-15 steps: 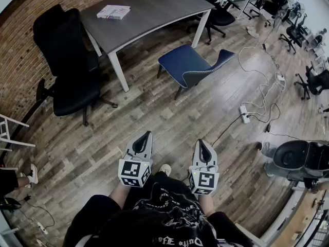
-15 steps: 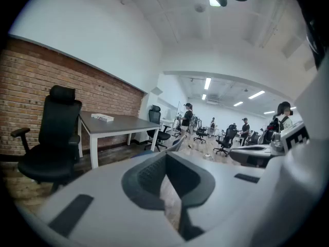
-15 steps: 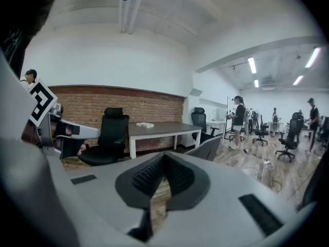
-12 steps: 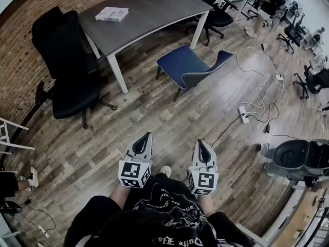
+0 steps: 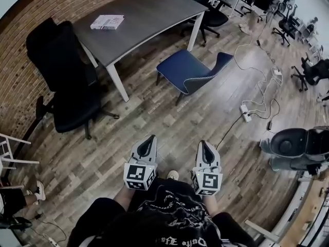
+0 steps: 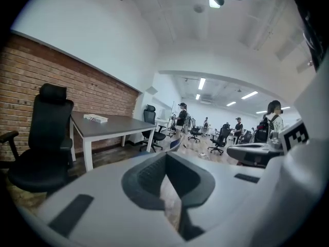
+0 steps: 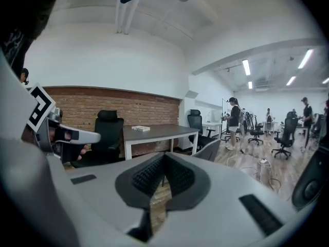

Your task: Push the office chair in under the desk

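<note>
Left gripper [image 5: 149,138]: jaws fully together, pads meeting along one line in the left gripper view, nothing caught between them. Right gripper [image 5: 204,144]: same, jaws pressed together and empty. Through the small gap beneath each pair of pads I see only the wooden floor [image 5: 154,117]. Both are held side by side, near the body, pointing forward and slightly down, well apart from any furniture.

Black office chair [image 5: 72,86]: high-backed, with armrests and a star base, at far left. It stands out on the floor just beside the left end of the desk [image 5: 149,14], not tucked under it, with the brick wall [image 5: 25,60] behind it. From the head view I cannot tell whether its armrest touches the desk leg.

Blue chair [image 5: 185,68]: grey mesh back, drawn out from the near side of the desk, close to the desk's right leg, seat facing the desk.

Desk top carries one book [image 5: 107,21] near its far left corner. Another black chair [image 5: 205,4] stands beyond the desk's right end.

Right of centre, a white power strip [image 5: 245,113] lies on the floor with cables trailing toward the far right. Both gripper views show several people standing among more chairs far down the room.
</note>
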Motion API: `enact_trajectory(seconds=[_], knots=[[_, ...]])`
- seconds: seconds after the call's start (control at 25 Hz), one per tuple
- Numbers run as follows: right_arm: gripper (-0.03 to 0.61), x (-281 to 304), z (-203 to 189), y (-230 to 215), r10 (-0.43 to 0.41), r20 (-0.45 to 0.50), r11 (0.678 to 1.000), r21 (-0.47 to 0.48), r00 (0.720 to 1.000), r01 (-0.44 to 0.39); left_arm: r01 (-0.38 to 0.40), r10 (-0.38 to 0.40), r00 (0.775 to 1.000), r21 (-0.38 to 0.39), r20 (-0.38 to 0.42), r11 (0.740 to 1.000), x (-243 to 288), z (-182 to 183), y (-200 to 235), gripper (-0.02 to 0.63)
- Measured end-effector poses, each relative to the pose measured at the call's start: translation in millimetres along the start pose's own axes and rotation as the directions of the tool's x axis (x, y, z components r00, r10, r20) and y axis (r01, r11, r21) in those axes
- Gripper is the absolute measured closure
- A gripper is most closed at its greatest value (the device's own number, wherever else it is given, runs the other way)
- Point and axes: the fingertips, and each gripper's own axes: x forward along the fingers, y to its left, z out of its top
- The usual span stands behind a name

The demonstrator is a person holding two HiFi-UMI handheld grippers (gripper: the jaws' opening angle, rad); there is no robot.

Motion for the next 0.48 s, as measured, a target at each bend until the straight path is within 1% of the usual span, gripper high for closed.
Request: enact_trajectory(seconds=[0.2,0.36,0.48], knots=[[0.575,19.9,1.4,18.9,0.013,-0.007,1.0,-0.012,1.0,-0.013,0.027,-0.027,1.0,0.011,-0.008,1.0,11.4,2.2,23.4,0.607],[0.575,32.6,0.3,29.3,-0.007,-0.014,1.0,-0.007,1.0,0.007,0.055,-0.054,0.998,0.032,-0.024,0.998,18.2,4.0,40.3,0.607],[0.575,40.5,1.3,35.8,-0.017,-0.025,1.0,-0.015,1.0,0.017,0.055,-0.054,0.998,0.029,-0.024,0.998,24.4,8.7,55.7,0.607]])
